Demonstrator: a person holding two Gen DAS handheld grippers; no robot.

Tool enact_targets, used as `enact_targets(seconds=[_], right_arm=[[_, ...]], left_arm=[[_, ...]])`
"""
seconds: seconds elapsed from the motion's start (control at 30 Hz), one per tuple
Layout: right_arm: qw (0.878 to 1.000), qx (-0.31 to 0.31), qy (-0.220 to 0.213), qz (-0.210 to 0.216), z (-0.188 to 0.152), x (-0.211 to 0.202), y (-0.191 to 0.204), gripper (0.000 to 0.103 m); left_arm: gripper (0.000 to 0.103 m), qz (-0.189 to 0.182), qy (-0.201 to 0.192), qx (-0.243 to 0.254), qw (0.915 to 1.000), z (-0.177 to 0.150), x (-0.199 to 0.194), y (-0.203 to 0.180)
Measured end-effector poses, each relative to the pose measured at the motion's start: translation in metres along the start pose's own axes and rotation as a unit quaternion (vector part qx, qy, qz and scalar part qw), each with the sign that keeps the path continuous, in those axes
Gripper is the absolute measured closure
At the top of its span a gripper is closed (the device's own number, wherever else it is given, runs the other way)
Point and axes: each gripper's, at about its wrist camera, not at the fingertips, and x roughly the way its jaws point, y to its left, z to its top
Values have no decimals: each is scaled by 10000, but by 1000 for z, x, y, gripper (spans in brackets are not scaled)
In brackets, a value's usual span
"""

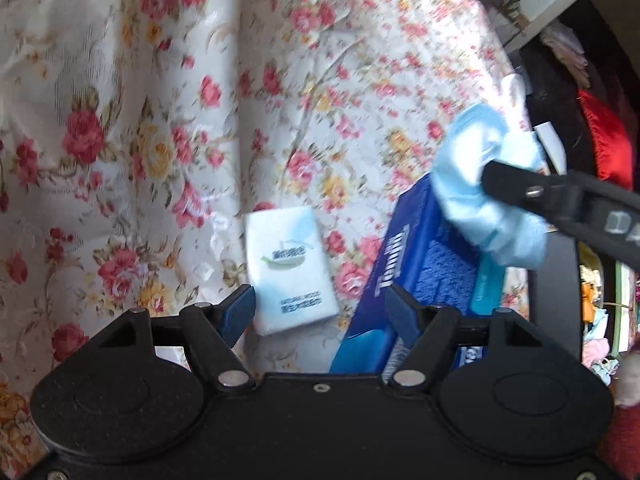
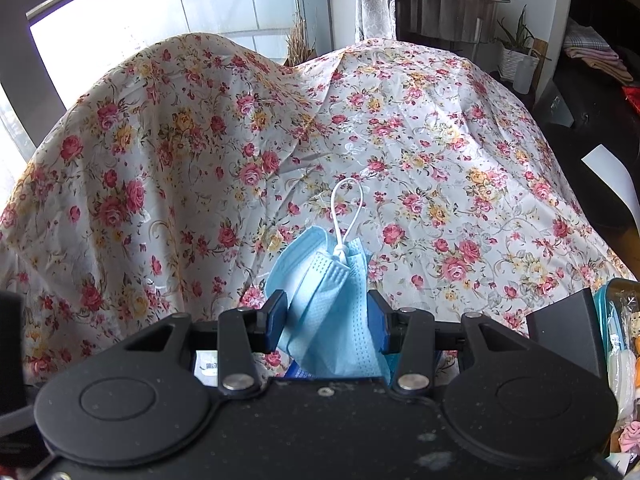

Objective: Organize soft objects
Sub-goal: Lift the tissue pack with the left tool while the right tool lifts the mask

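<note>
A light blue face mask [image 2: 330, 300] with a white ear loop hangs crumpled between the fingers of my right gripper [image 2: 328, 320], which is shut on it. In the left wrist view the same mask [image 1: 480, 196] is held above a blue towel pack [image 1: 420, 276] by the right gripper's black fingers [image 1: 516, 186]. My left gripper [image 1: 320, 312] is open and empty, low over the floral cloth [image 1: 160, 120]. A white tissue packet [image 1: 290, 268] lies flat just ahead of its left finger.
The floral cloth [image 2: 440, 160] drapes over humps at the back. A black surface and red fabric [image 1: 604, 140] sit at the right. A clear container [image 2: 620, 340] with small items stands at the right edge. A potted plant [image 2: 516, 52] is far back.
</note>
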Motion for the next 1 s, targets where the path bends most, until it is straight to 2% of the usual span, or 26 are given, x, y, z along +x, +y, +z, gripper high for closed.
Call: enact_targets(seconds=[0.1,0.2,0.43,0.53,0.67,0.83,0.93,1.0], right_arm=[[10000,-14,14,-2,0,1,1,61],[10000,-41,-3,2,1,0,2,61],[10000,-26,1,-11,1,0,0,61],[10000,-22,19,-9,0,1,0,61],[10000,-8,41,16,0,3,0,60],[10000,-14,71,50,0,4,0,60],[9999,2,94,46,-1,5,-3,60],[9999,43,127,27,-2,7,-5,60]], left_arm=[[36,-38,23,149,9999,-1,-1,-5],[30,-26,212,-110,9997,-2,6,3],[30,-60,217,-150,9996,2,9,4],[30,-40,209,-324,9992,8,14,11],[30,2,413,-502,9979,14,30,20],[30,143,345,-289,9989,11,33,15],[29,1,151,-258,9996,11,22,12],[28,-139,154,-103,9997,13,22,7]])
